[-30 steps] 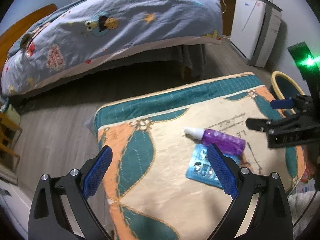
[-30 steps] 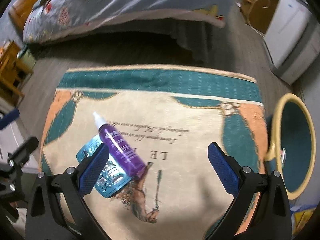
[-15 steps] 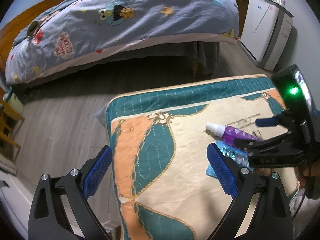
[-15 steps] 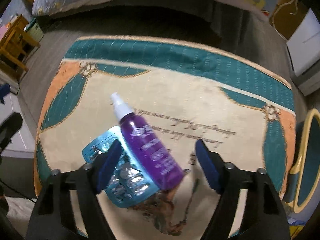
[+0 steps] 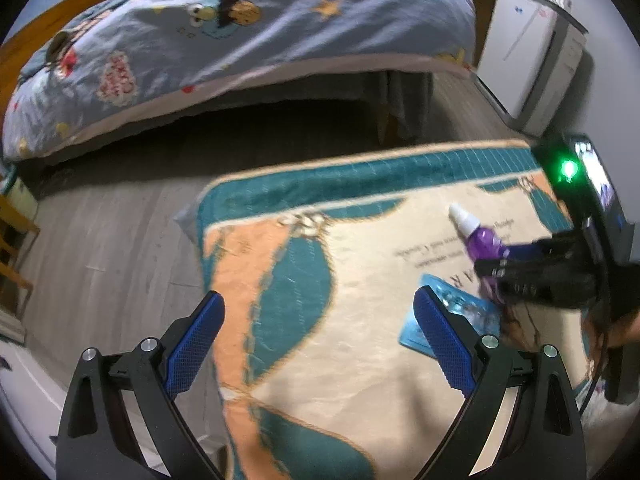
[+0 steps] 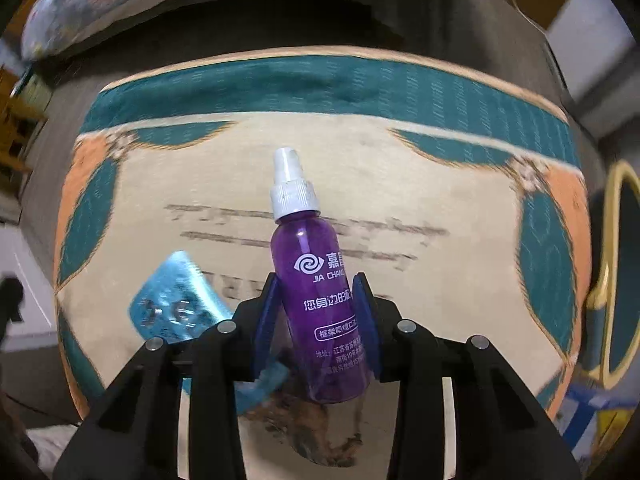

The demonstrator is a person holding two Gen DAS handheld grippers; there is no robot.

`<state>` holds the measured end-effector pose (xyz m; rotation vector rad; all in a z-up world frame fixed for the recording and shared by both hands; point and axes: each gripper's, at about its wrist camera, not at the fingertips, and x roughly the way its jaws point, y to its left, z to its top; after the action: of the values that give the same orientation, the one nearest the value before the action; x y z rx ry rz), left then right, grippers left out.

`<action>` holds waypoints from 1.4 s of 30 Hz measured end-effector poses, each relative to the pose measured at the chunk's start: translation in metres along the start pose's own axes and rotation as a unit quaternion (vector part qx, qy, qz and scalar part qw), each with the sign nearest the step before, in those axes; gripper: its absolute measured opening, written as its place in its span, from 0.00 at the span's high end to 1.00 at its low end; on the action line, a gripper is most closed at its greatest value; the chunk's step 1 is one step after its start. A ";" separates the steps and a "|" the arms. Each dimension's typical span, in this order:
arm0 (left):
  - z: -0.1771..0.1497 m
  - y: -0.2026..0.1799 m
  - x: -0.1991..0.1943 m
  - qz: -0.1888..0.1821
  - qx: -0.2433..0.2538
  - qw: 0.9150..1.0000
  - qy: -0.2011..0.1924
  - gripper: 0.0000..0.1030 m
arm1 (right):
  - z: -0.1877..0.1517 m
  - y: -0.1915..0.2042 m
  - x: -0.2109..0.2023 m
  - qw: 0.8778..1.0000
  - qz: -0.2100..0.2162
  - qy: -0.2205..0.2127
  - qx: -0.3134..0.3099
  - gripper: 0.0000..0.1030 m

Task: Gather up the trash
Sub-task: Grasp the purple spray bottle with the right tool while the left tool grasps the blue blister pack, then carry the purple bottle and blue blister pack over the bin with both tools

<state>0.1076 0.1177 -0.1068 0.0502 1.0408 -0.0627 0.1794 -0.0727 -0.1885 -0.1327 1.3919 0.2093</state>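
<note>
A purple spray bottle (image 6: 302,240) with a white nozzle lies on a cream, teal and orange blanket (image 6: 440,200). My right gripper (image 6: 315,282) points down over it, jaws closing, and the blue pads touch both sides of the bottle's body. A blue blister pack (image 6: 176,300) lies beside the bottle on the left, partly under the left finger. In the left wrist view the same bottle (image 5: 482,240) and blister pack (image 5: 464,312) sit at the right, under the right gripper (image 5: 494,264). My left gripper (image 5: 319,298) hovers open above the blanket (image 5: 360,340), holding nothing.
A yellow-rimmed teal bin (image 6: 616,272) stands right of the blanket. A bed with a blue cartoon quilt (image 5: 240,40) lies beyond, across grey wooden floor (image 5: 112,232). A white appliance (image 5: 528,52) stands at the back right, and wooden furniture (image 5: 12,240) at the left.
My right gripper has come down over the purple bottle and its jaws have narrowed from wide open to the bottle's sides. The left gripper has barely moved and remains open.
</note>
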 end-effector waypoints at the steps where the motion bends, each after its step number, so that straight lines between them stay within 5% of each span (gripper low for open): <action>1: -0.002 -0.007 0.003 -0.005 0.004 1.000 0.007 0.08 | -0.001 -0.006 -0.001 1.000 -0.001 0.002 0.011 0.64; 15: -0.023 -0.088 0.042 -0.009 -0.077 0.995 0.069 0.08 | -0.018 -0.095 -0.036 0.997 0.011 -0.029 0.071 0.67; 25: -0.033 -0.098 0.073 0.029 -0.222 0.969 0.108 0.05 | -0.032 -0.123 -0.058 0.996 0.028 -0.049 0.067 0.69; 31: -0.022 -0.130 0.085 0.062 -0.136 0.982 0.112 0.06 | -0.037 -0.144 -0.067 0.996 0.030 -0.057 0.068 0.69; 35: -0.011 -0.155 0.083 0.060 -0.042 0.994 0.085 0.26 | -0.040 -0.160 -0.075 0.995 0.028 -0.065 0.073 0.69; 42: -0.007 -0.196 0.077 -0.029 0.044 0.995 0.081 0.31 | -0.041 -0.175 -0.079 0.992 0.035 -0.075 0.093 0.69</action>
<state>0.1258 -0.0791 -0.1790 0.1064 1.2021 -0.1584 0.1664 -0.2578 -0.1228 0.0858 1.2605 0.1430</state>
